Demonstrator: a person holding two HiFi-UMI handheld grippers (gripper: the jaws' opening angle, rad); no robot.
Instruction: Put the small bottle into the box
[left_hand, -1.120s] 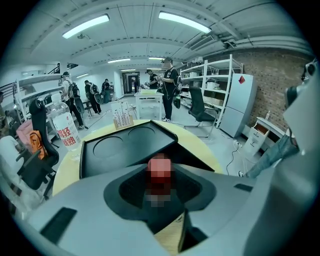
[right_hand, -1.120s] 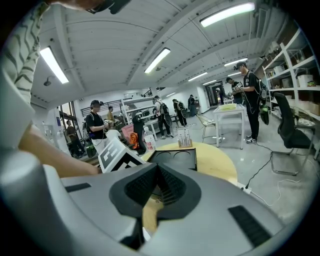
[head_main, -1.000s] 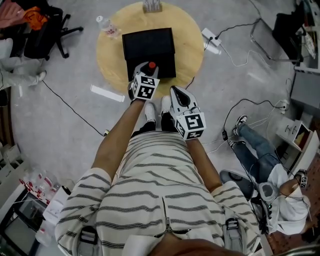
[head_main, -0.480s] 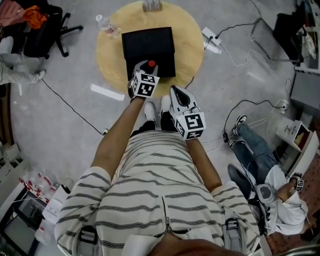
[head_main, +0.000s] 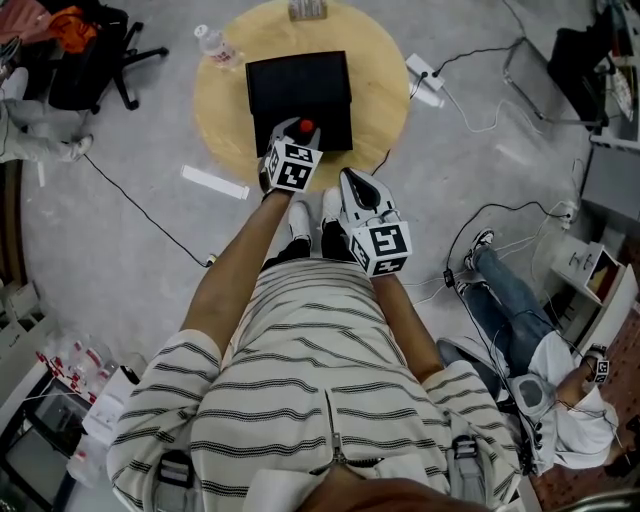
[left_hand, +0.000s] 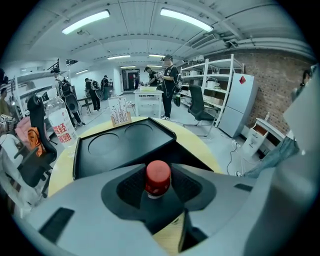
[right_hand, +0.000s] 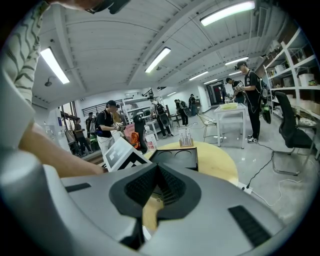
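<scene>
The left gripper (head_main: 289, 136) has its jaws closed round the small bottle (left_hand: 158, 177), pinching it just under the red cap and holding it upright. It hangs at the near edge of the black box (head_main: 298, 84), which sits on the round table (head_main: 382, 80). The right gripper (right_hand: 157, 186) is held back by the body, jaws together and empty. The carry seems nearly done; the next move likely calls for a short reach forward, lowering the bottle over a round recess, then parting the jaws.
</scene>
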